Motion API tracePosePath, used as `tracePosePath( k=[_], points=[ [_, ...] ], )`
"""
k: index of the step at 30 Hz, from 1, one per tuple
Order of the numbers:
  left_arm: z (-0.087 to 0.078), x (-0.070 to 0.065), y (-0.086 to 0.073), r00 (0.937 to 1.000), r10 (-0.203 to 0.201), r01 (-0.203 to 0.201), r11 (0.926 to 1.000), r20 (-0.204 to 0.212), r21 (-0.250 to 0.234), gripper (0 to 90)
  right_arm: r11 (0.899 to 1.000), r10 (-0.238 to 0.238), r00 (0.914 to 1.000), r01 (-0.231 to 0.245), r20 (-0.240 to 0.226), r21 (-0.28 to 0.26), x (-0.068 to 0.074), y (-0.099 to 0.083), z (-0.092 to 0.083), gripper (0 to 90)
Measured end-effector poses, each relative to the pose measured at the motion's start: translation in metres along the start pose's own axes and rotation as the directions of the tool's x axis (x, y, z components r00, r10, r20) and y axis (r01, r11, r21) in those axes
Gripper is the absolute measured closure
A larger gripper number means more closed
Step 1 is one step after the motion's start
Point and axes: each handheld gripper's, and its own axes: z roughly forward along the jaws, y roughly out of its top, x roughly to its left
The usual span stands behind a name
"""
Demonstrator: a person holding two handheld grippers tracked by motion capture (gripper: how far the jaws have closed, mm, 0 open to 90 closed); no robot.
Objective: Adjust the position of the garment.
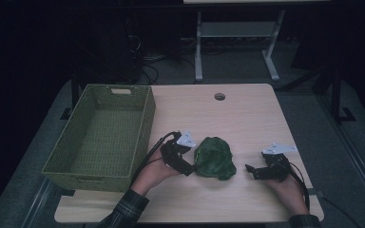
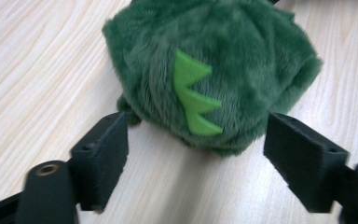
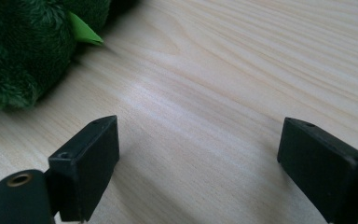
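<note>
The green plush toy (image 2: 214, 70) lies on the counter (image 1: 247, 114) just ahead of the left hand-held gripper (image 1: 186, 161), its furry body bulging toward the gap between the open jaws without either pad pressing on it. Its pile is deep and shaggy, dark green, with a row of flat, bright green felt spikes (image 2: 193, 100) running down the side that faces this hand-held gripper. It looks light and very soft, so it should squash under a pinch rather than slip; the best hold is likely across a thick fold of the body, not on the thin spikes, which would bend or pull. The right hand-held gripper (image 1: 253, 170) rests well apart on the toy's far side, jaws spread wide over bare counter with nothing between them, the toy off to the left of its own view. The counter is pale, smooth wood grain. Beyond the left hand-held gripper, away from the toy, stands a rectangular woven basket (image 1: 145, 128), light green, with stiff latticed walls.
</note>
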Motion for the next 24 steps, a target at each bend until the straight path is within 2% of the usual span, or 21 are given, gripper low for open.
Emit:
tracePosePath(
  k=[5, 7, 12, 15, 24],
  points=[
    [0.002, 0.005, 0.016, 0.9995, 0.015, -0.015, 0.9999, 0.029, -0.004, 17.3, 1.0, 0.001, 1.0, -0.001, 0.001, 0.0, 0.0, 0.0, 0.0, 12.4],
    [0.006, 0.007, 0.021, 0.9991, 0.012, -0.011, 0.9999, 0.04, -0.007, 17.1, 1.0, 0.003, 1.0, -0.003, 0.001, 0.0, 0.0, 0.0, 0.0, 12.4],
    [0.018, 0.01, 0.03, 0.9973, 0.032, -0.033, 0.9994, 0.066, 0.012, 16.3, 1.0, 0.007, 1.0, -0.007, 0.006, 0.001, 0.0, 0.0, 0.0, 12.5],
    [0.024, 0.01, 0.031, 0.9944, 0.038, -0.04, 0.999, 0.098, 0.017, 16.3, 1.0, 0.01, 0.9999, -0.01, 0.007, 0.001, 0.0, 0.0, 0.0, 12.6],
    [0.046, 0.01, 0.028, 0.988, 0.077, -0.089, 0.9921, 0.134, 0.088, 14.3, 1.0, 0.013, 0.9999, -0.013, 0.009, 0.0, 0.0, 0.0, -0.001, 13.2]
  ],
)
